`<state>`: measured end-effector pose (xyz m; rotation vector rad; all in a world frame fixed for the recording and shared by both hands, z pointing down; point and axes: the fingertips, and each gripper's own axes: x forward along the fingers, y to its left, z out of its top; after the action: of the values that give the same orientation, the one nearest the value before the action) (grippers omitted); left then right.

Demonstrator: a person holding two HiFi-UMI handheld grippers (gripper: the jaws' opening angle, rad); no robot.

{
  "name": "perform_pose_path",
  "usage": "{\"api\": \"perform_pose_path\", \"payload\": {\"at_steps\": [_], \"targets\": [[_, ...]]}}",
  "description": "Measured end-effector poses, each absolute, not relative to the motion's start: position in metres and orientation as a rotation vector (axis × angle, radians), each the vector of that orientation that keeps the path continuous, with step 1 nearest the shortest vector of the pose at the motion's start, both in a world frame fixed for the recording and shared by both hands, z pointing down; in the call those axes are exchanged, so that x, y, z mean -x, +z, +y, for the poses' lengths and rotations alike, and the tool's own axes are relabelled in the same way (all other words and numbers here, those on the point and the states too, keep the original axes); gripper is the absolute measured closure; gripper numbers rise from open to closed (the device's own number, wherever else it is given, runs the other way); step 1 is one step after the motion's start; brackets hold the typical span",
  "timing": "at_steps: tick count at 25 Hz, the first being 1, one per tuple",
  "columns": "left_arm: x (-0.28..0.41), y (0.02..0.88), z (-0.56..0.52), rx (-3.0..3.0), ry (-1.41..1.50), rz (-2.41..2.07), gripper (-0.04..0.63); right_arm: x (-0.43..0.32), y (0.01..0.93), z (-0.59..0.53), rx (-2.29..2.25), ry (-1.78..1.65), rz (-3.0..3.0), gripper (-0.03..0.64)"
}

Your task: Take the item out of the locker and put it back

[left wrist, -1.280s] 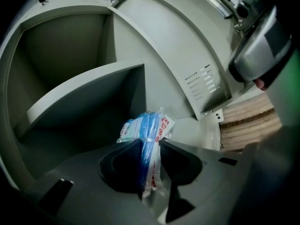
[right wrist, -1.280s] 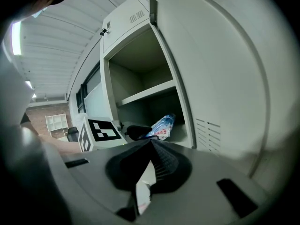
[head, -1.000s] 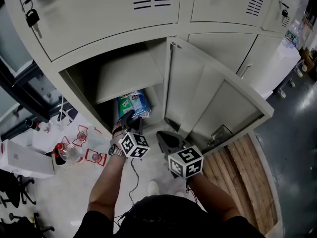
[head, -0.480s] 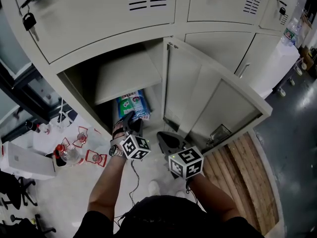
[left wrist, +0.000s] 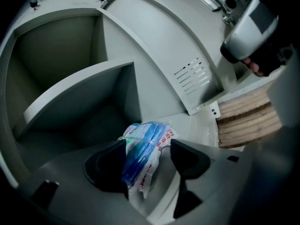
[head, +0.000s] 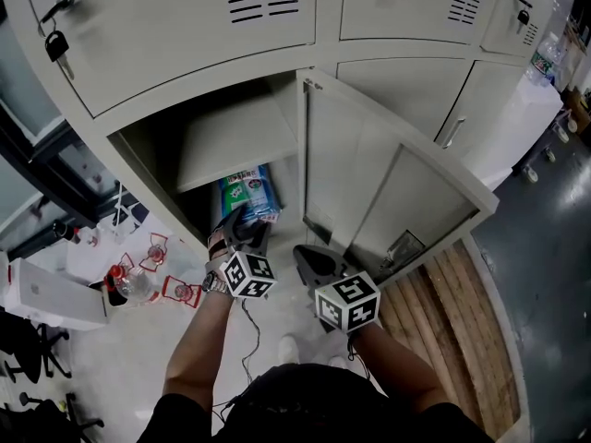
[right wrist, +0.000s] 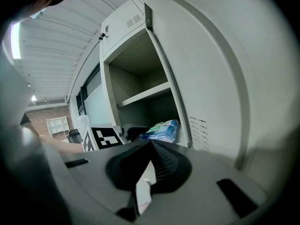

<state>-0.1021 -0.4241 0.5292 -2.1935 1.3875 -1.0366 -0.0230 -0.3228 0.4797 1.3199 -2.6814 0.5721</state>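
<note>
A blue and white plastic packet [head: 247, 192] lies on the floor of the open lower locker [head: 148, 150], under its shelf [head: 235, 141]. My left gripper [head: 242, 227] sits at the locker's mouth, its jaws opening. In the left gripper view the packet [left wrist: 143, 149] shows between the spread fingers of the left gripper [left wrist: 147, 156], with a gap at the right pad. My right gripper [head: 314, 261] hangs just outside, by the open door [head: 388, 173], and is shut with nothing in it. The right gripper view shows the packet [right wrist: 161, 130] beyond the closed jaws of the right gripper [right wrist: 152, 165].
The locker door swings out to the right, over a wooden pallet [head: 462, 321]. Bottles [head: 129, 284] and a white box [head: 46, 293] lie on the floor at the left. A padlock with keys [head: 57, 44] hangs on the upper locker.
The left gripper's jaws have spread apart at the packet's near end. The packet stays on the locker floor. The right gripper has hardly moved.
</note>
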Motion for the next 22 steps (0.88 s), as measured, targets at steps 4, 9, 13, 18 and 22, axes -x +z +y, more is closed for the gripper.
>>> {"api": "perform_pose_path", "payload": {"at_steps": [4,9,13,18,22], "targets": [[0.101,0.517,-0.407,2.206,-0.986,1.445,0.314,0.021,0.477,-0.315,-1.28,0.559,-2.698,0.617],[0.098,0.493,-0.372,2.23,-0.883,1.553,0.314,0.02,0.473,-0.297,-1.204,0.527,-2.723,0.617],[0.098,0.476,-0.335,2.334,-0.743,1.701,0.314,0.017,0.469,-0.277,-1.127,0.5,-2.752,0.617],[0.095,0.463,-0.279,2.477,-0.527,1.922,0.344,0.011,0.465,-0.247,-1.014,0.448,-2.786,0.617],[0.098,0.461,-0.229,2.459,-0.444,2.068,0.451,0.003,0.464,-0.224,-0.95,0.423,-2.81,0.617]]}}
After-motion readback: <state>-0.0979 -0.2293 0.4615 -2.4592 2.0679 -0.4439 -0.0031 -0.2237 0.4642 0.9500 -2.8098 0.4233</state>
